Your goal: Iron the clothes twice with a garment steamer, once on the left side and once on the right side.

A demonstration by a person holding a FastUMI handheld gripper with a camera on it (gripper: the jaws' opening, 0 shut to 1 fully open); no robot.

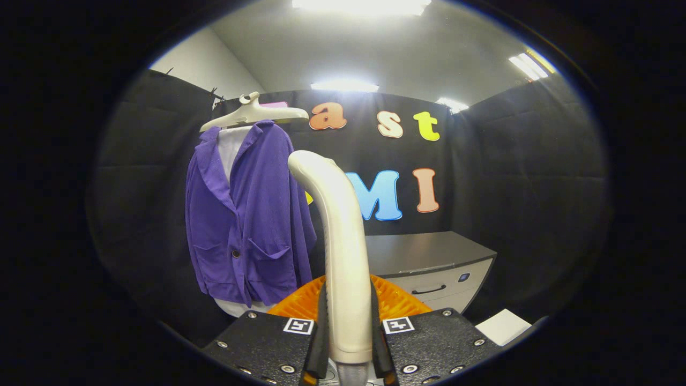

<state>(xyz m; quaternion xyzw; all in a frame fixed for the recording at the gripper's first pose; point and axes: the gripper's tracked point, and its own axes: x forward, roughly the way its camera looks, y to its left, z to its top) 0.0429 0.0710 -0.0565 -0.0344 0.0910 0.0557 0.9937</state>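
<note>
Gripper (348, 343) closed on the cream-white curved plastic garment steamer (337, 236), both fingers pressed to the sides of its handle, head rising upright between and above them. Beyond the fingers and off to their left, well apart from the steamer head: purple knit jacket with pockets (249, 220), hanging on a cream plastic hanger (254, 113). Orange ridged holder (396, 303) just ahead of the fingers; grey cabinet with drawer (429, 265) farther back. Step in hand, by judgement: steamer picked up, no pass begun yet. Next: carrying the head leftward and forward to the jacket's left side, then stroking along the cloth.
</note>
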